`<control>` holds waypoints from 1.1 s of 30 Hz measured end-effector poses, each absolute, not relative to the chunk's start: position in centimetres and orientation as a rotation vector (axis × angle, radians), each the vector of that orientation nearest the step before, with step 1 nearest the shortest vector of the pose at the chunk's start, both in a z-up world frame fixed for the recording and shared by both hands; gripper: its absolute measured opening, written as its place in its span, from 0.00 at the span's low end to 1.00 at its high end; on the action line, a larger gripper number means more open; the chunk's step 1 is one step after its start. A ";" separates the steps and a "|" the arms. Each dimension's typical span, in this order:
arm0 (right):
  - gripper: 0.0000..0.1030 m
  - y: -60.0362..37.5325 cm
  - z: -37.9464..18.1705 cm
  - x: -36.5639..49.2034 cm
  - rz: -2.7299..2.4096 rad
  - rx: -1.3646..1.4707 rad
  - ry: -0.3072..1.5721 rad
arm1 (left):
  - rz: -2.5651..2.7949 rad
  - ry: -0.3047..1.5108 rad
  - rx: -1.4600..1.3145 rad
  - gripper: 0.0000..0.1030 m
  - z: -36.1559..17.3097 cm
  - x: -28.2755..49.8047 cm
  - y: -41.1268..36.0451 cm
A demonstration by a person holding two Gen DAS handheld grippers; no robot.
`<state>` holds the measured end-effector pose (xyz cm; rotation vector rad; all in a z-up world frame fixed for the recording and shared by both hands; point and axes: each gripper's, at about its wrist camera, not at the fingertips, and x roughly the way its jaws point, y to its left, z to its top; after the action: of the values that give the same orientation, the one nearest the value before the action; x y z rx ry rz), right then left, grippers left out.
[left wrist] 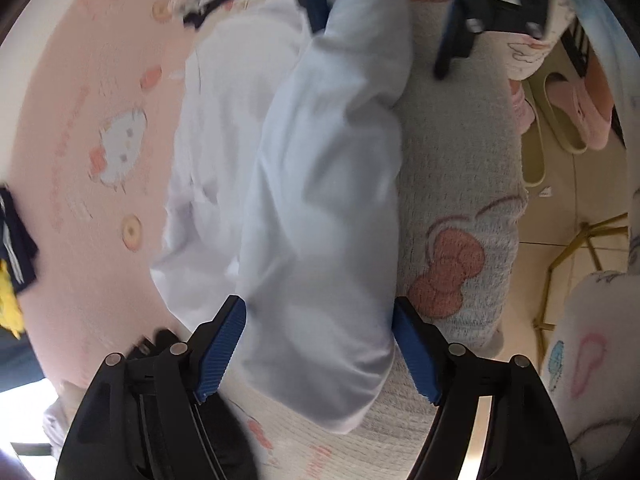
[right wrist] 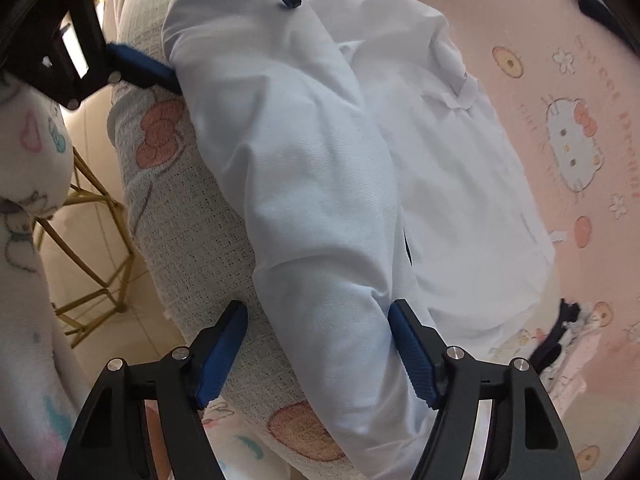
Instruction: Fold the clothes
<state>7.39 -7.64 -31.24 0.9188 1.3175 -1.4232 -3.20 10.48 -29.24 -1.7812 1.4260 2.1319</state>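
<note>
A pale blue-white shirt [right wrist: 460,200] lies on a pink cartoon-cat bed sheet [right wrist: 580,80]. Its long sleeve [right wrist: 304,184] stretches across a grey knit blanket [right wrist: 192,208] along the bed's edge. My left gripper [left wrist: 320,340] straddles one end of the sleeve [left wrist: 312,184], jaws wide, with the cloth filling the gap but not pinched. My right gripper [right wrist: 318,340] straddles the other end. One of its pads touches the cloth and the other stands clear of it. Each gripper shows at the top of the other's view: the right [left wrist: 380,50], the left [right wrist: 234,40].
Pink slippers [left wrist: 568,116] sit on the tiled floor beside the bed, near a gold wire stand [right wrist: 92,248]. A dark garment [left wrist: 16,236] lies on the sheet's far side, and another dark piece [right wrist: 560,336] lies near the shirt's hem. A plush printed blanket [right wrist: 28,184] hangs nearby.
</note>
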 end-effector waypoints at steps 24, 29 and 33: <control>0.77 -10.7 -28.7 1.8 -1.436 1.170 1.047 | 2.188 1.609 -1.616 0.92 -28.3 -0.4 13.1; 0.77 -11.2 -28.2 2.3 -1.445 1.157 1.067 | 2.230 1.636 -1.662 0.93 -29.0 -1.4 11.5; 0.77 -11.3 -27.5 2.9 -1.479 1.123 1.096 | 2.207 1.871 -1.568 0.94 -29.3 -0.4 10.5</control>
<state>2.88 -11.27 -27.46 1.1231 1.0956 -1.4788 -0.39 10.50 -29.26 -1.5680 1.8706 2.2073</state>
